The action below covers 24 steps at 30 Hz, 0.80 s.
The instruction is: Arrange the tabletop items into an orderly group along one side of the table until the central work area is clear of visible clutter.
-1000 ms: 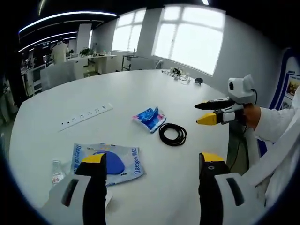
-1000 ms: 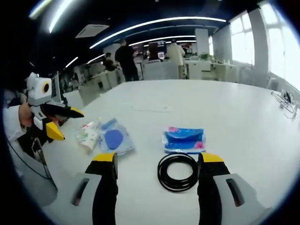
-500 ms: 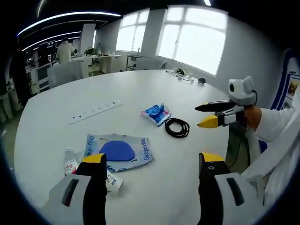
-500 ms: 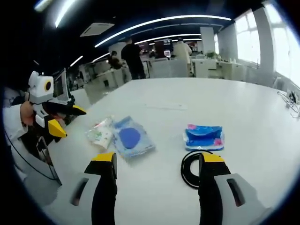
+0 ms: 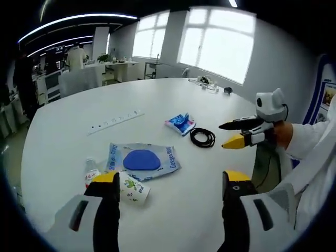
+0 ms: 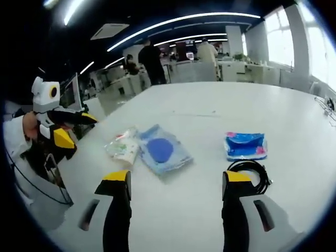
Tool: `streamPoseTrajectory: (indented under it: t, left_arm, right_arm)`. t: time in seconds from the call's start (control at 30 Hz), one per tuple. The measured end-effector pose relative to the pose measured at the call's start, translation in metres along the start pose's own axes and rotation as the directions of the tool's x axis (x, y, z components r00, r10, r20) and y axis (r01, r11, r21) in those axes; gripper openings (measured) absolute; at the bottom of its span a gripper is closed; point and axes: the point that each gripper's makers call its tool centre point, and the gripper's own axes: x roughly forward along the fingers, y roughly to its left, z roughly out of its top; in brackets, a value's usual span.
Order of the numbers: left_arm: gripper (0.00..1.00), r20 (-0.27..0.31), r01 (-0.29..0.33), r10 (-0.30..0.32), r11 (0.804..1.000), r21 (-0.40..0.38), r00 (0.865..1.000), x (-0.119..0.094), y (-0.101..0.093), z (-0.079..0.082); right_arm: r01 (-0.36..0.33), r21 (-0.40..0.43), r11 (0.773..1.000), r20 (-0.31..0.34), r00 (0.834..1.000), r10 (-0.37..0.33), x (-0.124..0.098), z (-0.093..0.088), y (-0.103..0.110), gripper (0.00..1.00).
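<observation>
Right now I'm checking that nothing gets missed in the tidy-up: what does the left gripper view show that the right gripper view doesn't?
Left gripper view: the right tool, open, and a small bottle beside the paper cup. Right gripper view: the left tool, open, and people standing beyond the table. Both: that cup, the blue pouch, the small blue packet and the black cable coil, all on the white table.

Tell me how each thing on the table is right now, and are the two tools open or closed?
Left tool: open, holding nothing.
Right tool: open, holding nothing.
Black cable: coiled, lying flat.
Blue wipes pack: lying flat beside the cable.
Clear packet with blue pad: lying flat.
Paper cup: tipped on its side.
Small bottle: lying down.
Power strip: lying flat on the table.
</observation>
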Motion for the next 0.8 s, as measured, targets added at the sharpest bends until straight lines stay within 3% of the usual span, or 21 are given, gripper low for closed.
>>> streamPoseTrajectory:
  t: [0.37, 0.8]
  left_arm:
    - [0.8, 0.007, -0.018, 0.018, 1.0, -0.006, 1.0, -0.018, 0.022, -0.007]
    - [0.78, -0.012, -0.02, 0.019, 0.999, -0.038, 1.0, -0.017, 0.044, -0.023]
  right_arm:
    - [0.004, 0.038, 0.999, -0.02, 1.0, -0.003, 0.021, -0.011, 0.019, 0.67]
    - [0.001, 0.112, 0.994, -0.082, 0.997, 0.008, 0.062, -0.037, 0.037, 0.62]
